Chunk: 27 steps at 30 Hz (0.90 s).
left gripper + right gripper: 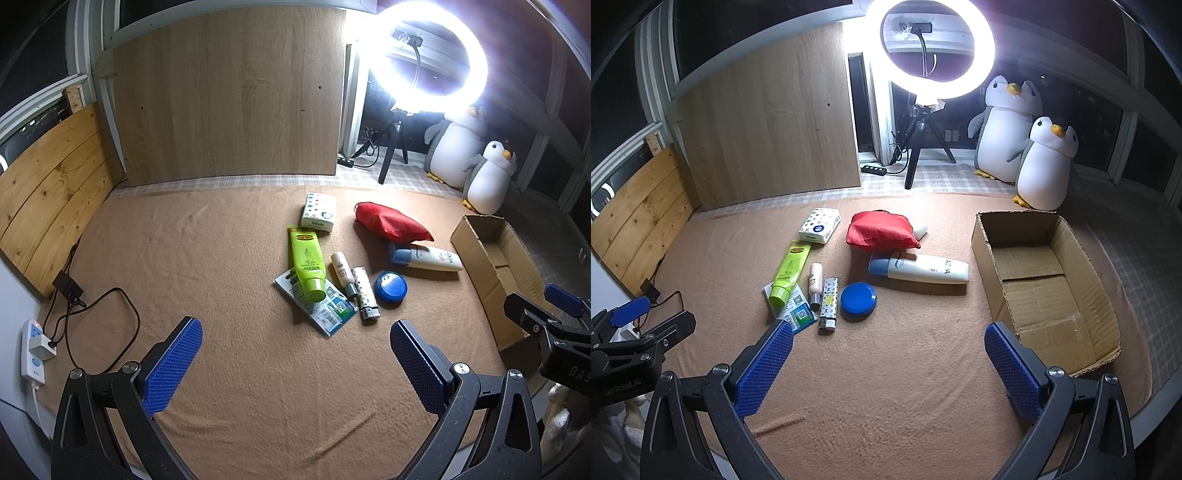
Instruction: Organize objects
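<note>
- Progress: looks like nothing's sorted yet. Cardboard box (1049, 280) has nothing in it, so by my read all the work is left.
- Left gripper (295, 354): tongs spread wide, nothing between them, hovering over bare blanket (221, 258) short of the pile.
- Right gripper (888, 356): tongs also wide apart and unloaded, box at approx 2 o'clock from it, pile at approx 11.
- Items, all loose on the blanket, left of the box:
- Tissue pack (819, 225) at 12 o'clock end of pile, reads "Vinda".
- Green tube (788, 273) lying over a flat printed packet (796, 312) w/ QR code; tube text too small to read.
- Small cream bottle (815, 282), then patterned lighter (828, 306), side by side; no legible text.
- Blue round tin (858, 298) at 3 o'clock of the lighter.
- White lotion bottle (923, 271), blue cap, on its side, nearest the box; only letter fragments show.
- Red pouch (881, 230) at 12 o'clock of the bottle, a white thing poking out behind it.
- Left tool's body reads "GenRobot.AI" in right wrist view.
</note>
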Tool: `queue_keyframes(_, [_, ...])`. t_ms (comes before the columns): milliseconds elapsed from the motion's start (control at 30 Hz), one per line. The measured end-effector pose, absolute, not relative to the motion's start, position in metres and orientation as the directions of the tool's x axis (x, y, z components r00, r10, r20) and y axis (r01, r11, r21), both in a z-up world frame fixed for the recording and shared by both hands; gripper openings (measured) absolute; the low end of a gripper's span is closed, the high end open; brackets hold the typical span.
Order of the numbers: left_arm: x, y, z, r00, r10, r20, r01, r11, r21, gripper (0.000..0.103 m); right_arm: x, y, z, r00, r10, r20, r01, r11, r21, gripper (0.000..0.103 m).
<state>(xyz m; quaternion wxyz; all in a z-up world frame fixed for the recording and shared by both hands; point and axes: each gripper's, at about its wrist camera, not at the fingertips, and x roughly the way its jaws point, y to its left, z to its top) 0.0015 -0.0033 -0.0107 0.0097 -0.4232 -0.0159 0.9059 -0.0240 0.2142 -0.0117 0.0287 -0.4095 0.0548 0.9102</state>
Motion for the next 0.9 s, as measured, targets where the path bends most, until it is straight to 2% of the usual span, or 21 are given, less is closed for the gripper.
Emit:
queue_keyframes(367, [-0.021,-0.003,-0.023,-0.621,0.033,-0.783,-0.02,-0.999,-0.027,0.103,-0.036,0.224,-0.019,-0.643,0.01,-0.766,-0.115,-0.99,0.084,0.103])
queue_keyframes(900, [-0.095,-0.009,-0.055,-0.579,0.004,-0.816,-0.003,-1.0,-0.002,0.102,-0.047,0.238,-0.039,-0.593,-0.002,-0.805,-0.144,-0.984,0.108,0.103])
